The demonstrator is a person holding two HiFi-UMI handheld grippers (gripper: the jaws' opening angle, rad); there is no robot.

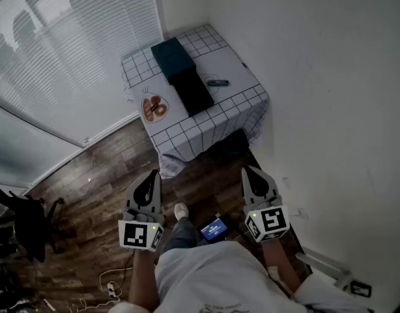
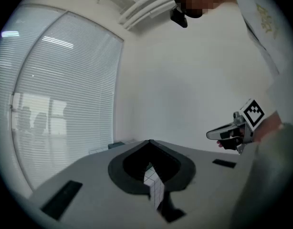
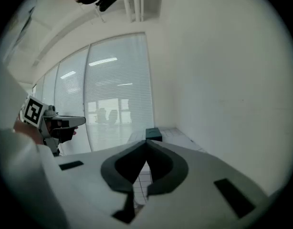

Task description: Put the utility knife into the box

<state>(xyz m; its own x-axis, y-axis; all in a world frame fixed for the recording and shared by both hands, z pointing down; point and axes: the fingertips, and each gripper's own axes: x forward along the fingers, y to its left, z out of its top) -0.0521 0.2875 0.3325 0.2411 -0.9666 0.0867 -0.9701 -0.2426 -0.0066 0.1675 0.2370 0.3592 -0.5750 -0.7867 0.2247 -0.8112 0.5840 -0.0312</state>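
Approach is pending: left gripper (image 1: 150, 178) and right gripper (image 1: 254, 175), both closed and empty, stand far from the table (image 1: 234, 65); utility knife (image 1: 217, 82) needs reaching.

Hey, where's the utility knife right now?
In the head view, the utility knife lies on the checked table in the room's corner. It sits just right of the black box, on the side nearer the wall.

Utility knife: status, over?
Left hand-held gripper and right hand-held gripper shut, empty, short of the table. Utility knife lies on the cloth beside the black box. Nothing in the way.
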